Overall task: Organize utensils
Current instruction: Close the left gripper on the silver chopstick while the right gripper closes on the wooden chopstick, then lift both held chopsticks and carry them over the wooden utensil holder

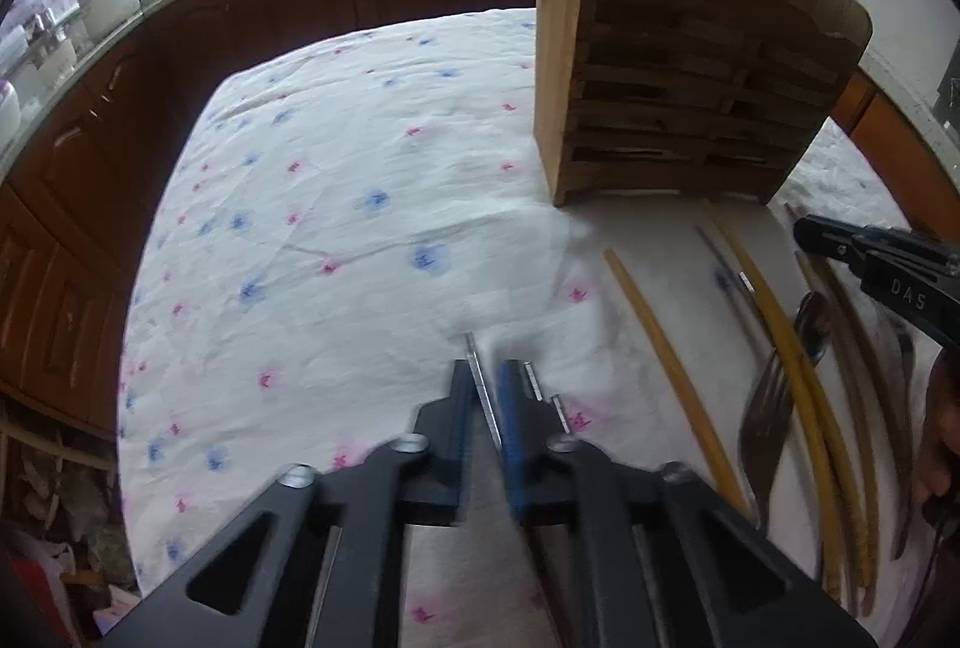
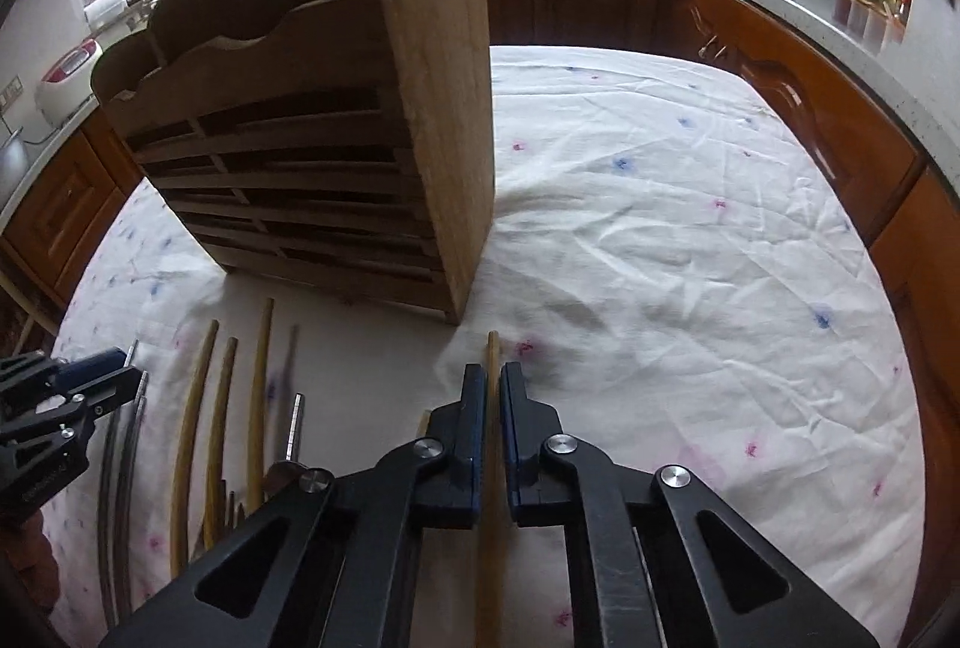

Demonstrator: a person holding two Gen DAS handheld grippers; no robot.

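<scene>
In the left wrist view my left gripper point(image 1: 486, 369) is shut on a thin silver metal chopstick point(image 1: 474, 354) lying on the flowered cloth. A second silver chopstick point(image 1: 537, 384) lies just right of its fingers. In the right wrist view my right gripper point(image 2: 492, 371) is shut on a wooden chopstick point(image 2: 492, 348) whose tip points at the wooden utensil holder point(image 2: 336, 138). The holder point(image 1: 690, 78) stands upright beyond both grippers. Each gripper shows in the other's view: the right gripper point(image 1: 807, 230), the left gripper point(image 2: 129, 375).
Several yellow and brown chopsticks point(image 1: 666, 348) and a metal fork point(image 1: 765, 426) lie on the white cloth point(image 1: 330, 198) between the grippers, and the chopsticks point(image 2: 258, 378) show from the right too. Brown cabinets point(image 2: 780, 84) and cluttered counters ring the table.
</scene>
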